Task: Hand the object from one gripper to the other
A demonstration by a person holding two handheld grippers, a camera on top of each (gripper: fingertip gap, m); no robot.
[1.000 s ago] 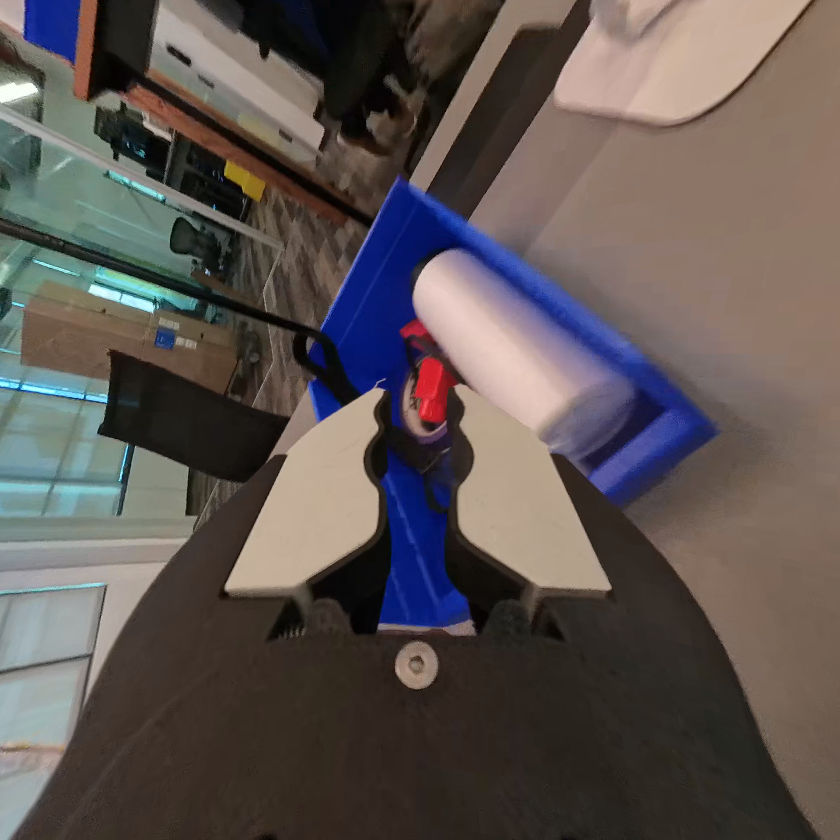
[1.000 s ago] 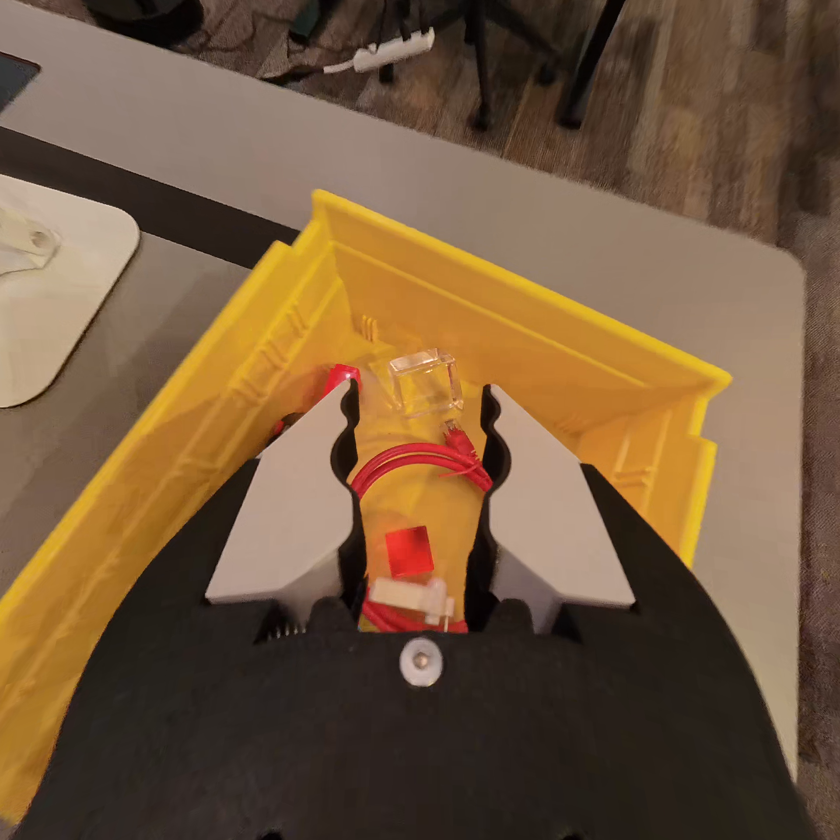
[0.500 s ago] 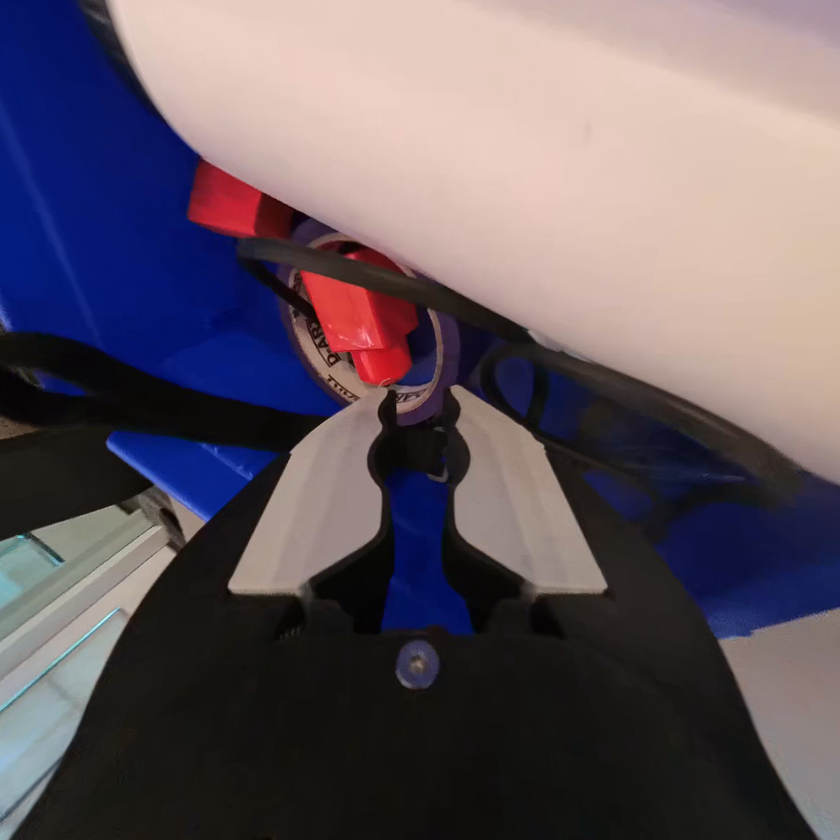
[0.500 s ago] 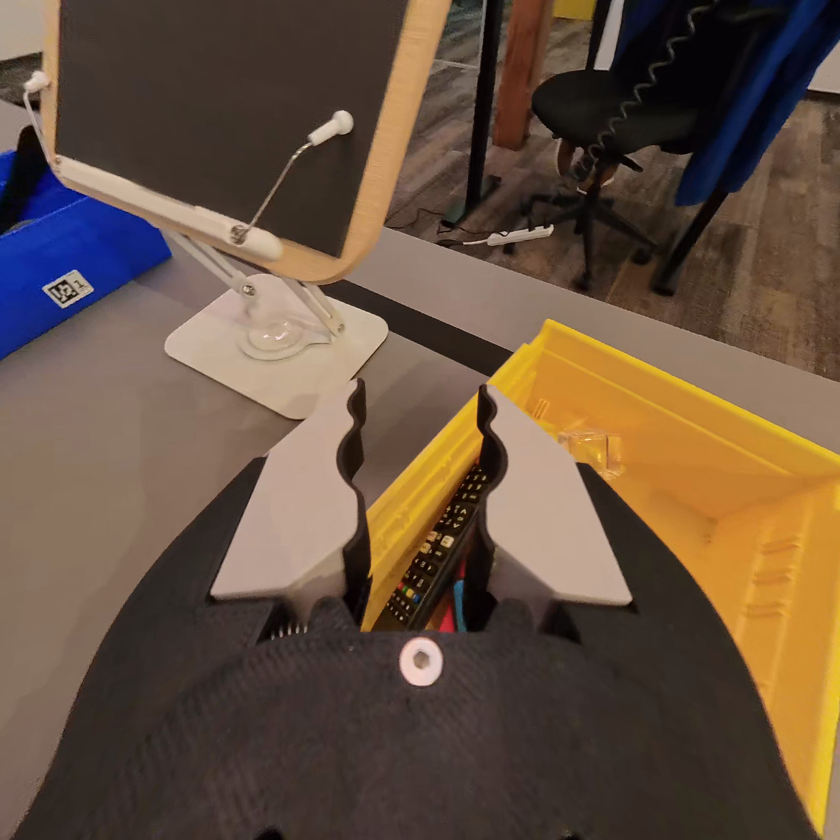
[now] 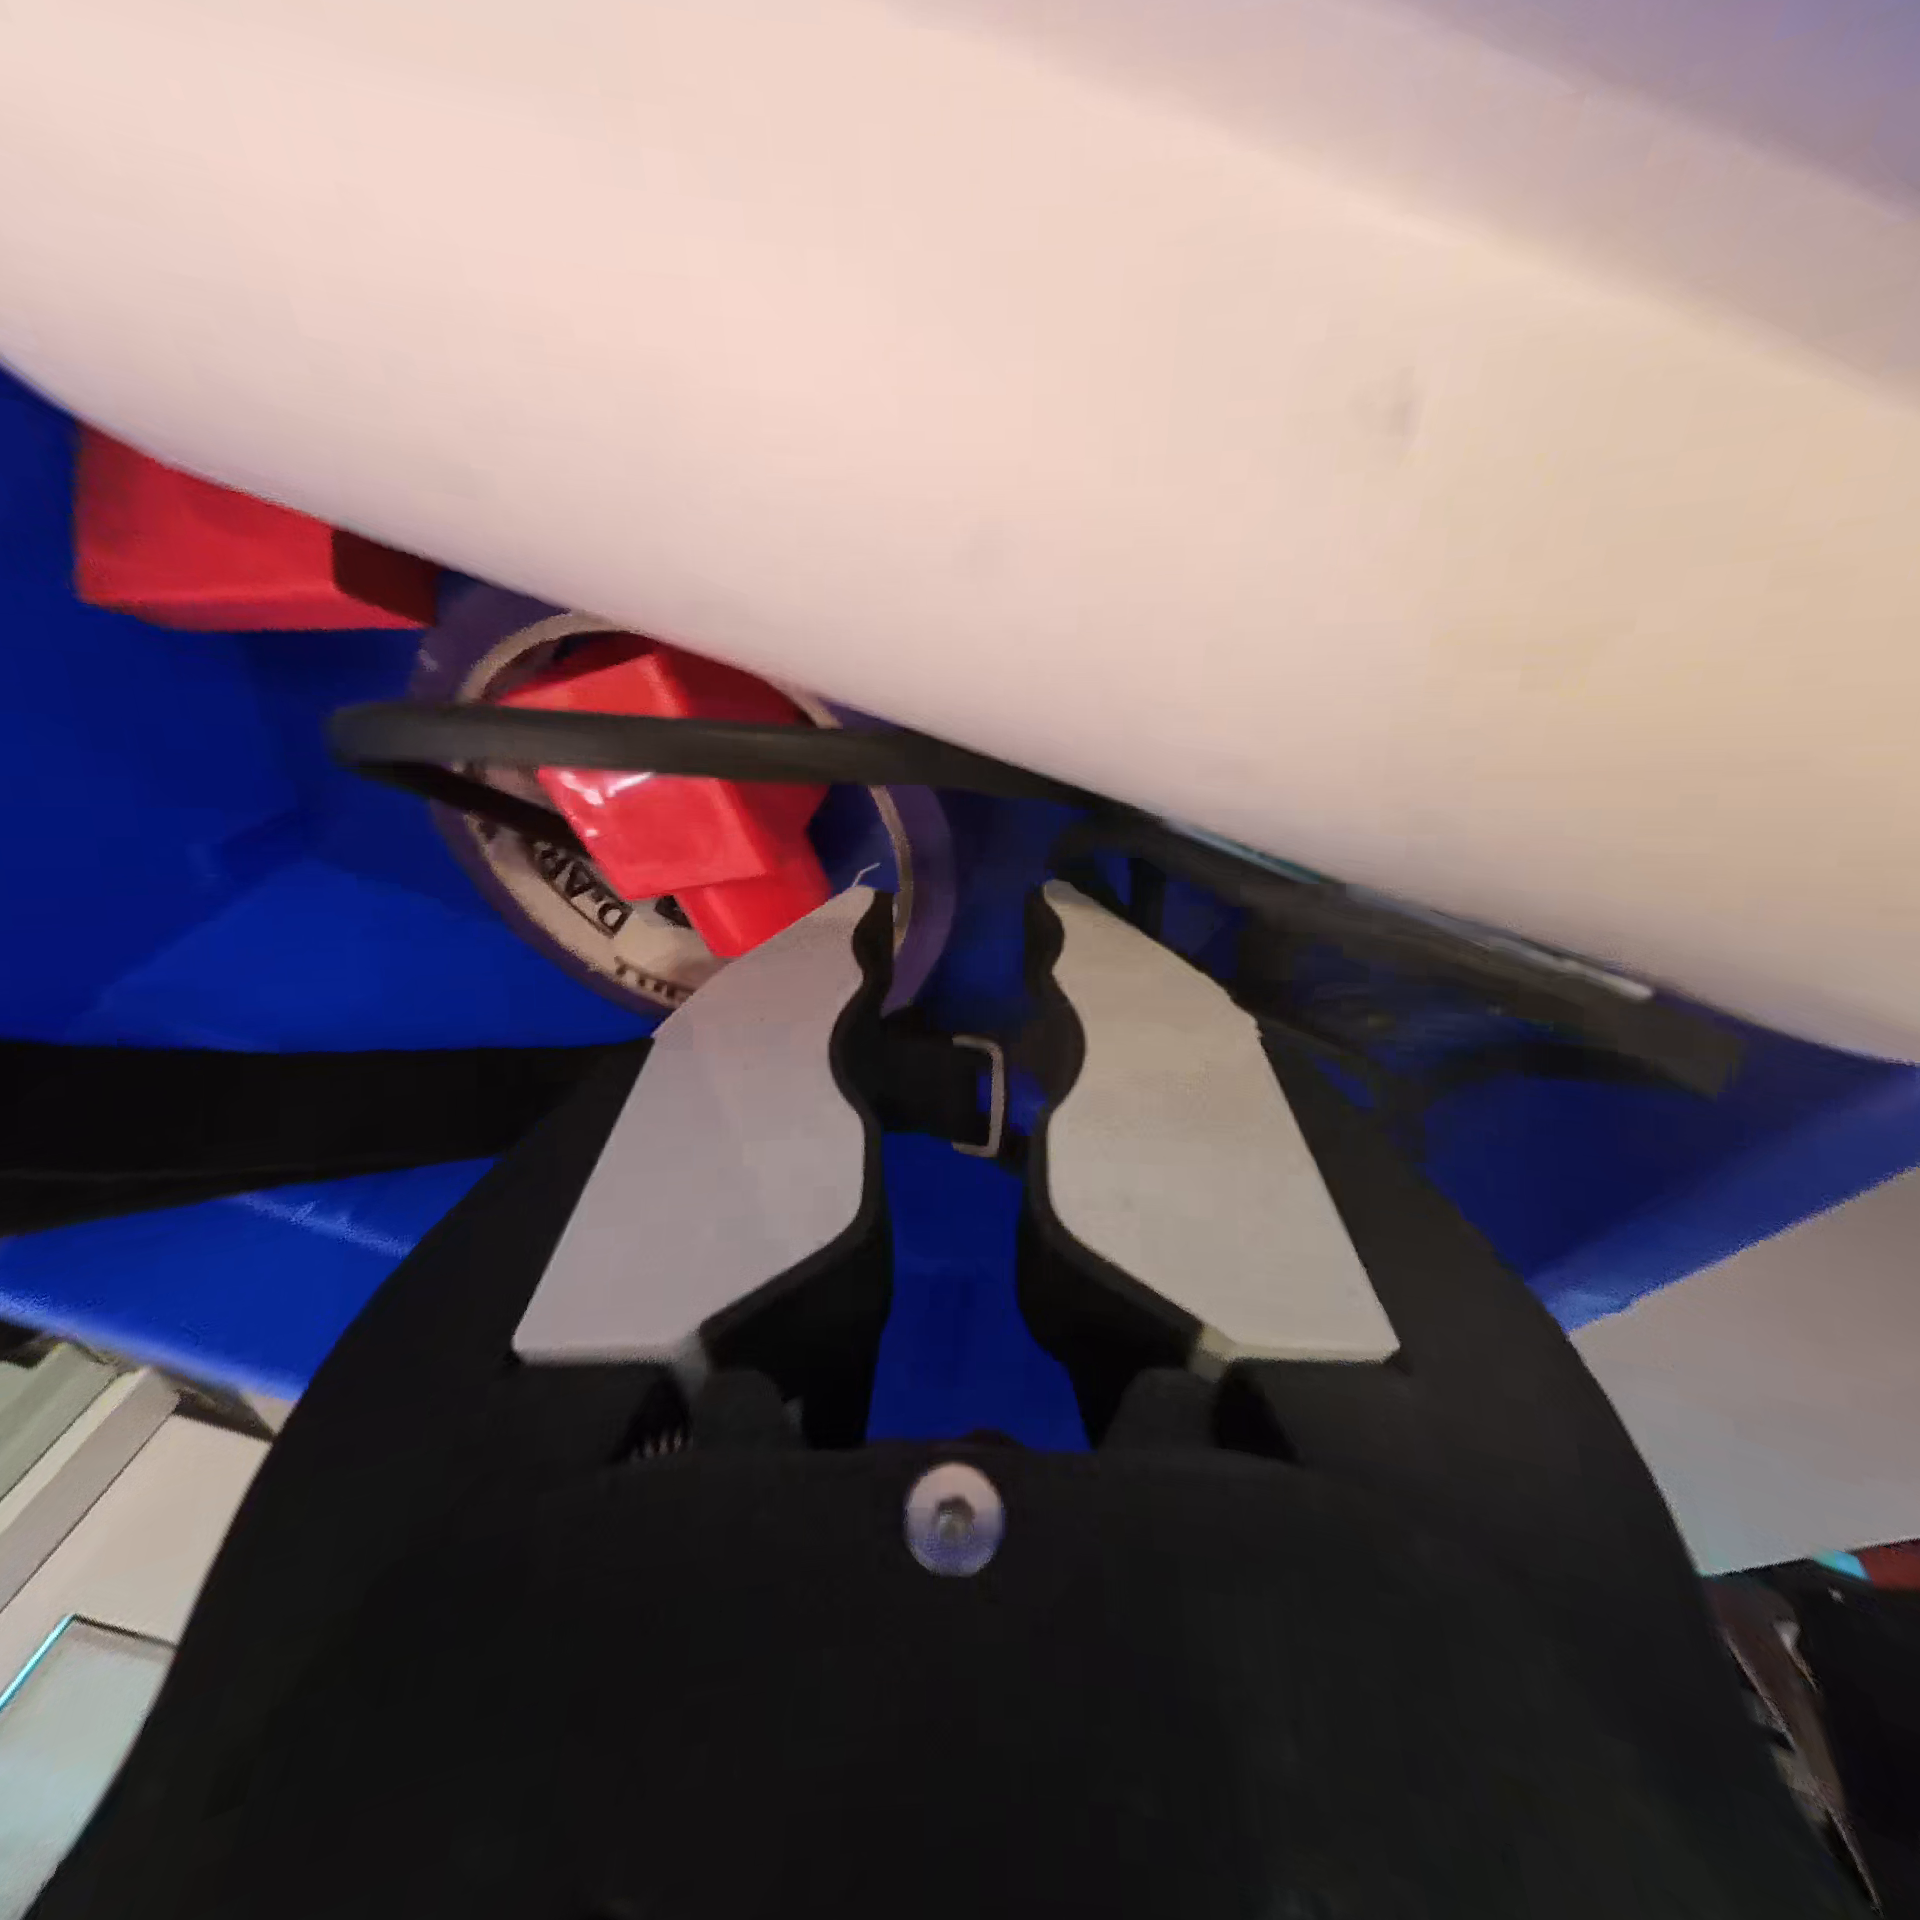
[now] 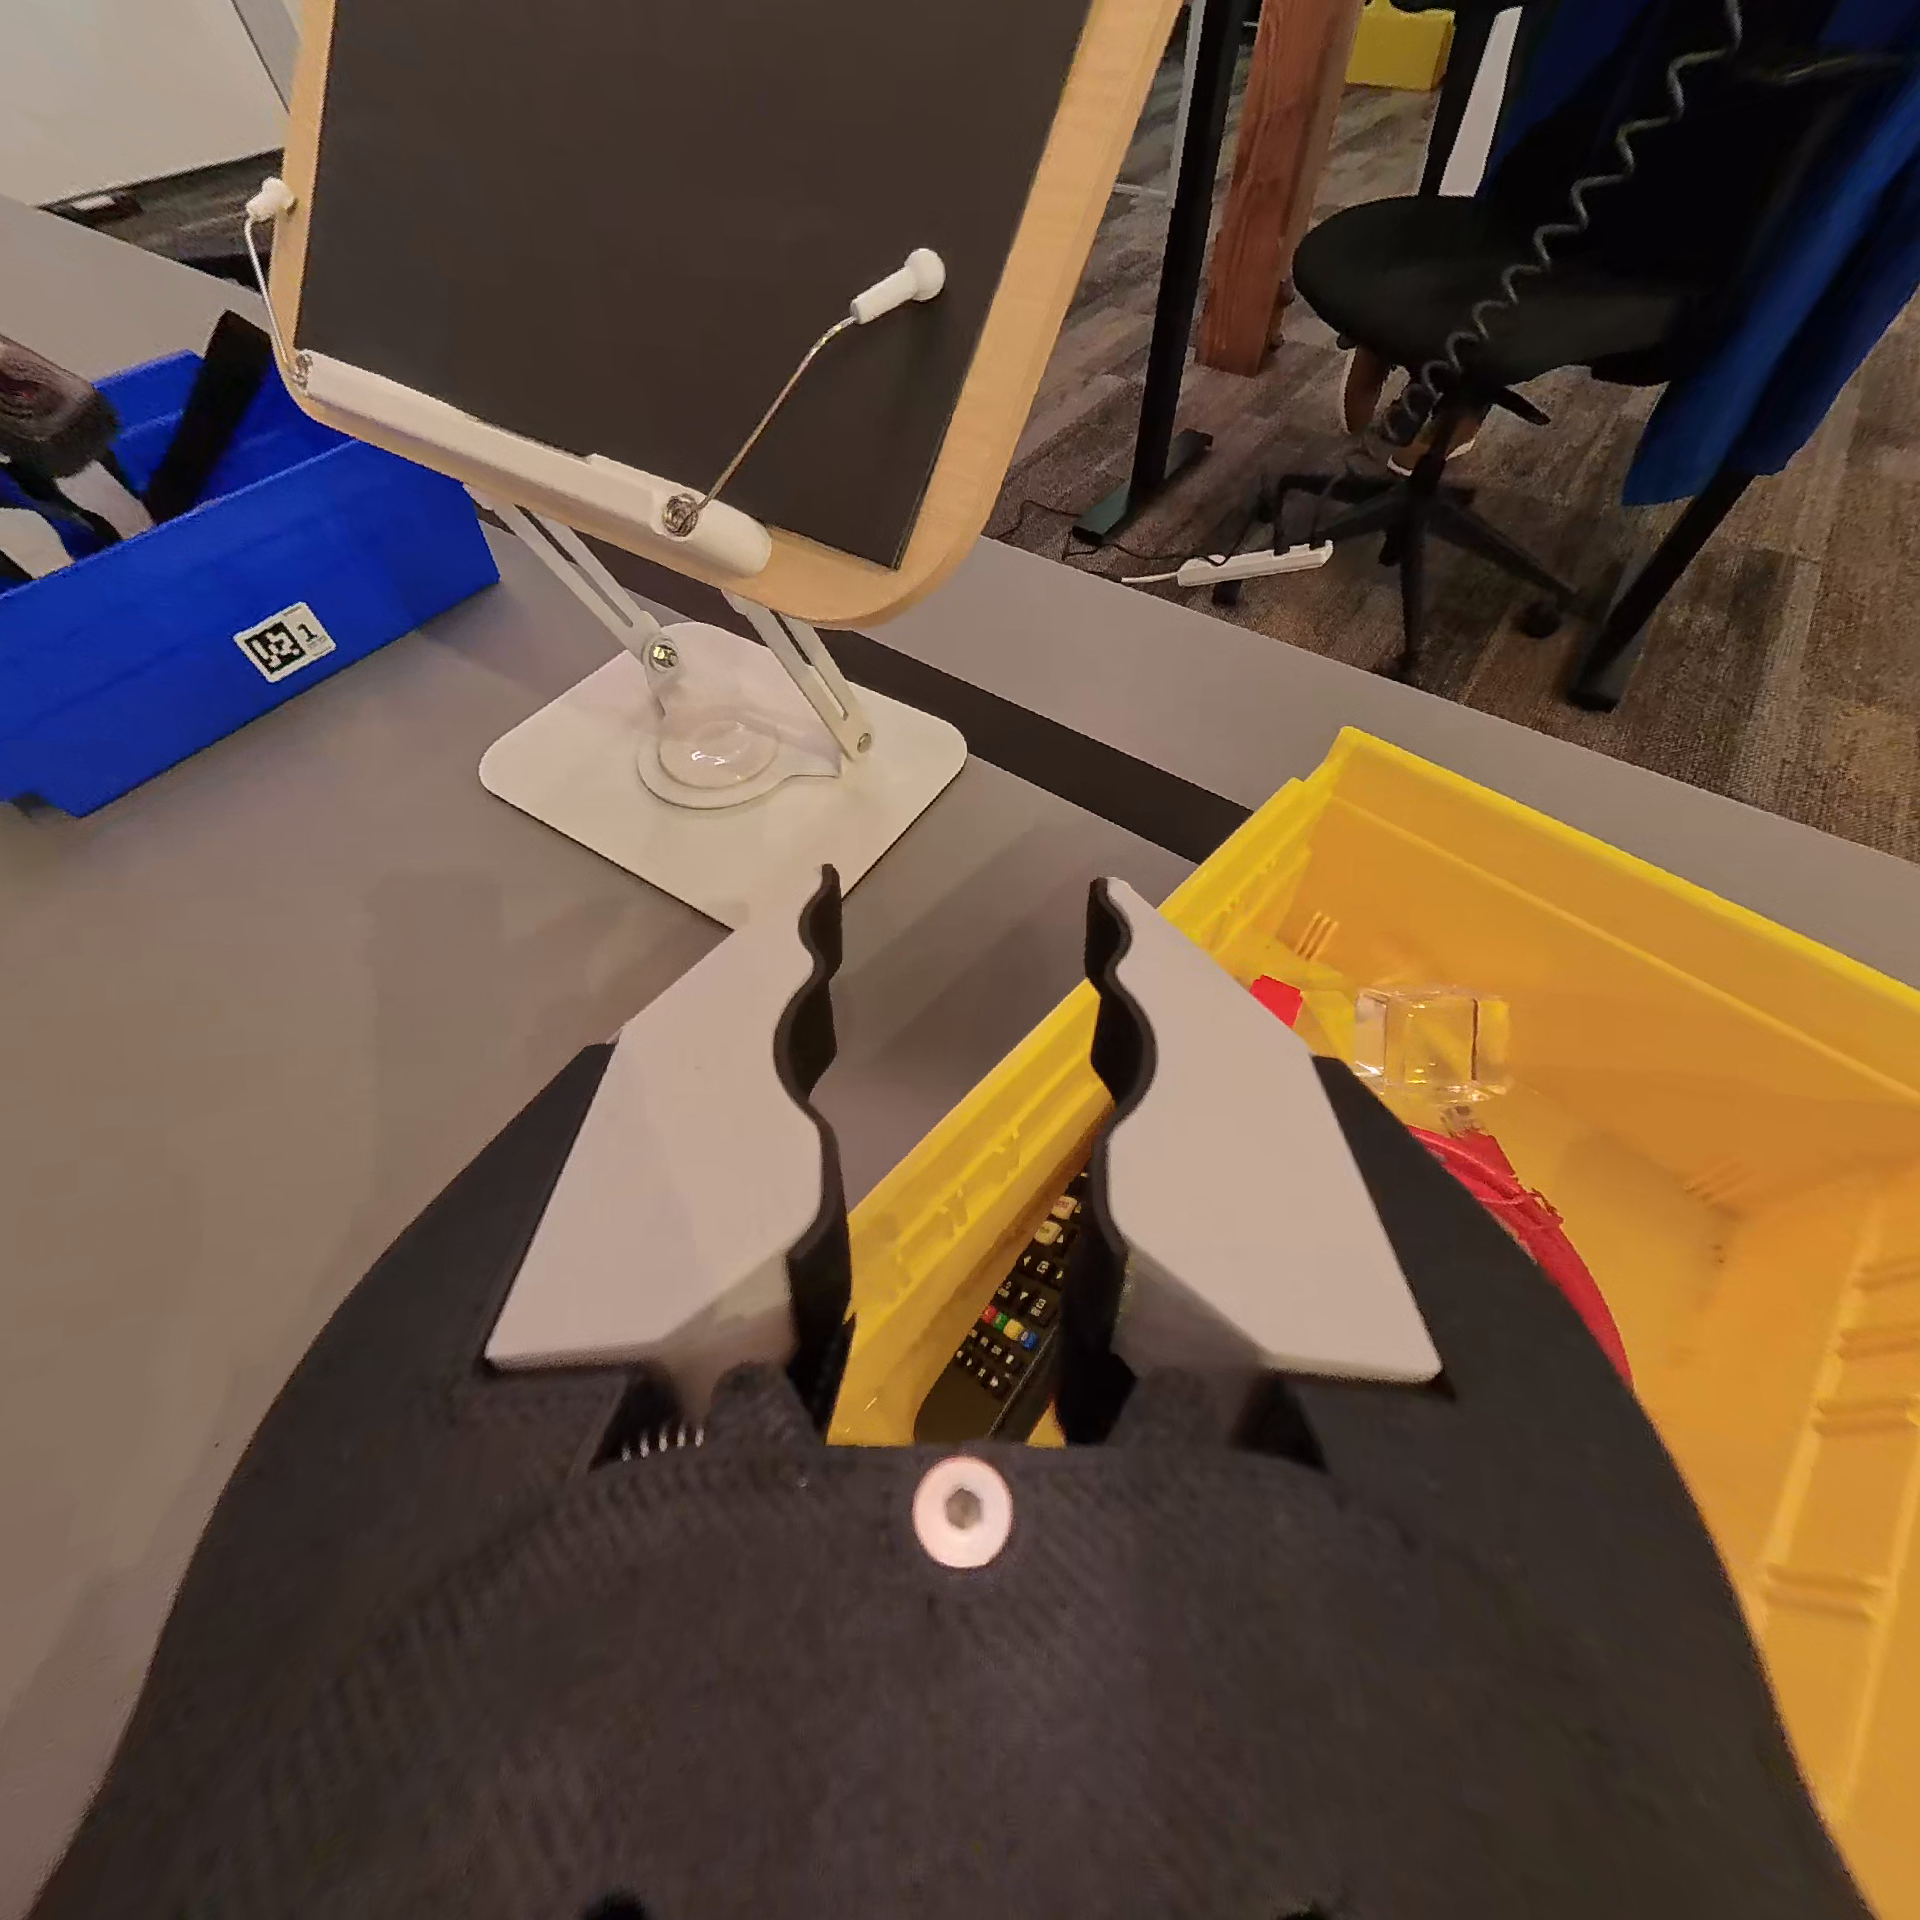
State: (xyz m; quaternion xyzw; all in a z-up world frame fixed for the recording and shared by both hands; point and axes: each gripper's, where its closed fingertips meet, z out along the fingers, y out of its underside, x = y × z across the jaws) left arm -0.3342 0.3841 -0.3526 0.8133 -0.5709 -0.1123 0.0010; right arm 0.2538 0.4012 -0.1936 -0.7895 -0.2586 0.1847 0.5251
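In the left wrist view, my left gripper (image 5: 956,904) is down inside the blue bin (image 5: 208,935). It is open by a narrow gap. The near wall of a purple tape roll (image 5: 930,883) stands between its fingertips. A red block (image 5: 675,821) sits in the roll's core. A large white roll (image 5: 935,364) lies over them and a black cable (image 5: 727,743) crosses the tape roll. My right gripper (image 6: 961,904) is open and empty, above the grey table (image 6: 260,987) by the left wall of the yellow bin (image 6: 1558,914).
A black strap with a metal buckle (image 5: 977,1091) lies under my left fingers. The yellow bin holds a remote (image 6: 1018,1320), a red cable (image 6: 1538,1216) and a clear block (image 6: 1434,1039). A board on a white stand (image 6: 727,769) stands between it and the blue bin (image 6: 208,623). Left tips to right tips: about 60 cm.
My left gripper dropped into the blue bin and shifted until the tape roll's wall lay between its fingertips. My right gripper swung up from over the yellow bin to face the table.
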